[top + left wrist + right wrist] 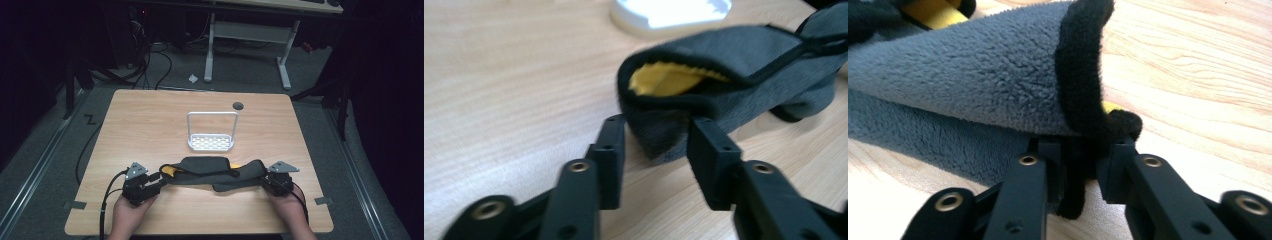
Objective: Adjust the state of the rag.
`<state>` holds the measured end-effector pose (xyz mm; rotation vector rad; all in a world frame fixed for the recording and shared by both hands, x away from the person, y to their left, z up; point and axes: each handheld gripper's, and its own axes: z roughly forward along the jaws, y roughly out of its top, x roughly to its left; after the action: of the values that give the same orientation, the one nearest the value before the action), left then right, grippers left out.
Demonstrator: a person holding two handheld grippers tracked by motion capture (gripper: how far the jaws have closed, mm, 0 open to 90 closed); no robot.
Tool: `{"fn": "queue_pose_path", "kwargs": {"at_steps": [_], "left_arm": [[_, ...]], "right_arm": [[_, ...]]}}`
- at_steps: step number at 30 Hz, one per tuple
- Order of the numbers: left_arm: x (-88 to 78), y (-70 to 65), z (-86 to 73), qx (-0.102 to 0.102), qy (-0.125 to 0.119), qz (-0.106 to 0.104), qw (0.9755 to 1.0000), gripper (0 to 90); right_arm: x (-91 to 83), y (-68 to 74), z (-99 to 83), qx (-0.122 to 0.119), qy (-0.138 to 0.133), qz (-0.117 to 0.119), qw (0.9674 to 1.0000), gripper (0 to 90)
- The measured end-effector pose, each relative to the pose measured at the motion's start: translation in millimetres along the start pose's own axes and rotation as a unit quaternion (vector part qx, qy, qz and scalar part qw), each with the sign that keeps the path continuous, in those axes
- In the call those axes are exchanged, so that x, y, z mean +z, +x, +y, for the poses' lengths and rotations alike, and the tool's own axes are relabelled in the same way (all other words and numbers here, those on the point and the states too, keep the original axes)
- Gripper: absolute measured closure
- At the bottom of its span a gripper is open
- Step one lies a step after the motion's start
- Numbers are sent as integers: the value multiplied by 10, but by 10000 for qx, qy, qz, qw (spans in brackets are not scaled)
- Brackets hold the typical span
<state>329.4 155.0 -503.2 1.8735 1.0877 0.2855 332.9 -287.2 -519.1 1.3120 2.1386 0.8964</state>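
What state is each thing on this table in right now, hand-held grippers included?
Grey cloth: bunched lengthwise on the table, yellow lining showing at its left end.
Left hand-held gripper: jaws open, cloth end between them, not pinched.
Right hand-held gripper: jaws close around the cloth's black hem; grip unclear.
White rack: upright, apart from the cloth.

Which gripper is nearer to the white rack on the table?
Left, though only slightly. The left gripper is in front of the white rack, toward its left; the right gripper sits toward its right, both at the grey cloth.
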Motion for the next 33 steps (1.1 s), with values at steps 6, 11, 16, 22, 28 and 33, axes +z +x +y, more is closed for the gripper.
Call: {"fn": "queue_pose_path", "kwargs": {"at_steps": [6,11,16,22,28,33], "left_arm": [[-46,-107,42,186,-140,51,9997,510],[-51,-208,142,366,-264,-151,9989,484],[47,-376,232,553,-244,-401,9974,465],[273,-554,379,725,-76,-708,9948,424],[711,-698,500,1060,472,-693,9908,359],[1102,-612,459,1159,1281,-640,9829,703]], "right_arm": [[-56,-4,7,40,-79,51,9999,664],[-187,-26,-64,148,-98,98,9998,579],[-345,-56,-132,231,-200,93,9995,546],[-440,-72,-205,359,-229,189,9989,542],[-350,87,-179,184,-112,488,9986,561],[-162,176,-119,-71,153,464,9988,723]]}}
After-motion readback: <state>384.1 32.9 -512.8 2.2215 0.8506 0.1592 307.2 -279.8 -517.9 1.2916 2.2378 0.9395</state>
